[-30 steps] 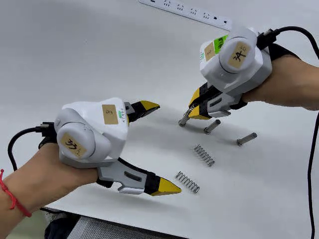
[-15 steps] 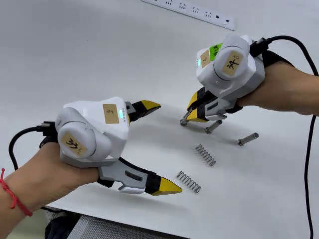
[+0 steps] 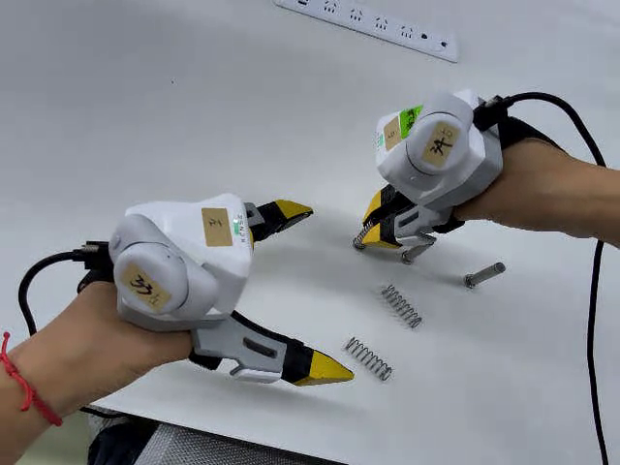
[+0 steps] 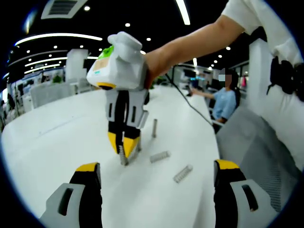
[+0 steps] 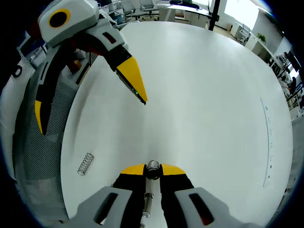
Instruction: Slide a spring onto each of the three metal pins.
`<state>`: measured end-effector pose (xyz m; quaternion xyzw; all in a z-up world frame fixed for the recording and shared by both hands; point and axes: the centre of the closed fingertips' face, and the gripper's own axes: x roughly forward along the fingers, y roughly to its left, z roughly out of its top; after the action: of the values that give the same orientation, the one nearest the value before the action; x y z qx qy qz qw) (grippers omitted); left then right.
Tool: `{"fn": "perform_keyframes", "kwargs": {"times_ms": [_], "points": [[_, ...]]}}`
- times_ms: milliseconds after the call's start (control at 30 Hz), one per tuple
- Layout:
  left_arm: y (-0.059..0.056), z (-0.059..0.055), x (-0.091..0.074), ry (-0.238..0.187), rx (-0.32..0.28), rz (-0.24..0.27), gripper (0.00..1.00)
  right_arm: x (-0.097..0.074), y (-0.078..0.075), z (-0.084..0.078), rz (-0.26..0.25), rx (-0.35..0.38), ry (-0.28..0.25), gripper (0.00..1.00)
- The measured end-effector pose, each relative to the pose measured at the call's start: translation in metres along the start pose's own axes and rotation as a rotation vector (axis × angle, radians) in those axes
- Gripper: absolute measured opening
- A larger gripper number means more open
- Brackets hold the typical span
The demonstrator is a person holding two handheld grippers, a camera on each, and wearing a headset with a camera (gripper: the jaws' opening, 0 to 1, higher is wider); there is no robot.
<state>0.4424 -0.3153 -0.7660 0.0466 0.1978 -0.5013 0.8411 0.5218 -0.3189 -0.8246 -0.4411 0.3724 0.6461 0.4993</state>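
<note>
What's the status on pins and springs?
Left hand-held gripper open, hovering. Right hand-held gripper shut on pin, spring on it. Two springs loose, two pins bare. Power strip far off.

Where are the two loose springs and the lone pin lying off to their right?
Near spring (image 3: 368, 357): head view, middle of its coil.
Far spring (image 3: 400, 305): head view, middle of its coil.
Lone pin (image 3: 483, 275): head view, middle of its shaft.
</note>
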Motion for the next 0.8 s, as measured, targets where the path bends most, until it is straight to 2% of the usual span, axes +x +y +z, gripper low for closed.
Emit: {"fn": "perform_keyframes", "kwargs": {"times_ms": [433,800], "points": [[-0.0003,-0.0002,-0.0001,0.003,-0.003,0.002,1.00,0.0003,0.0033,-0.0001,-0.001,0.007,-0.005,0.13],[-0.0007,0.0019,-0.0003,0.004,-0.001,0.004,1.00,-0.0021,0.0008,0.0008,-0.019,0.032,-0.031,0.21]]}}
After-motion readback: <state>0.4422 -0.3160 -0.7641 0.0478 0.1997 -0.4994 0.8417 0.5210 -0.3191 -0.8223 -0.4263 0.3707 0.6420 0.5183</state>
